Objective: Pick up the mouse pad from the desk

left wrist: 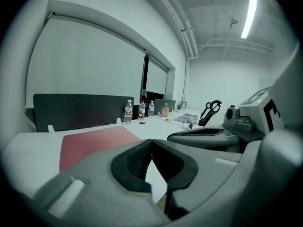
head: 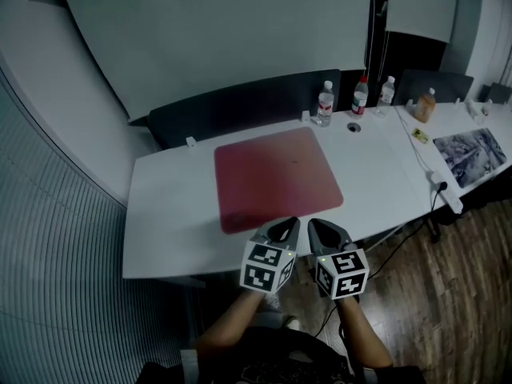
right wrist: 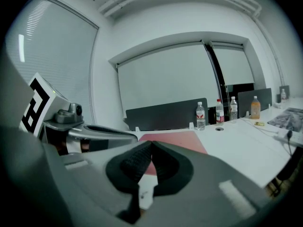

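**Both jaws clenched and empty, mouse pad flat on the desk just ahead**

In the head view I have the left gripper [head: 282,229] and the right gripper [head: 328,232] side by side at lower centre. They sit at the near edge of the white desk [head: 172,214] and point up-frame. Each gripper view shows its black pads pressed together at the tips with nothing between them, so both are closed on air.

The red mouse pad [head: 276,178] lies flat in the middle of the frame, and its near edge is just above my jaw tips. It is clear of everything else. The three water bottles [head: 325,102] and the orange-coloured bottle [head: 425,106] stand well away along the top of the desk, by the dark partition [head: 240,106]. A printed sheet [head: 472,154] lies at the far right.

I expect the pad to be light, thin and soft. It looks flush to the surface with no lip, and I would guess its underside grips the desk. A pinch straight down on it would probably find nothing to hold.

I would open one pair of jaws first. Then I would work a pad under the near edge or the rounded lower-left corner [head: 227,227], which lies closest to the desk's front. Held by one edge, the pad will likely sag and flap. A deep bite, or a second grip from the other gripper along the same edge, should keep it steady.
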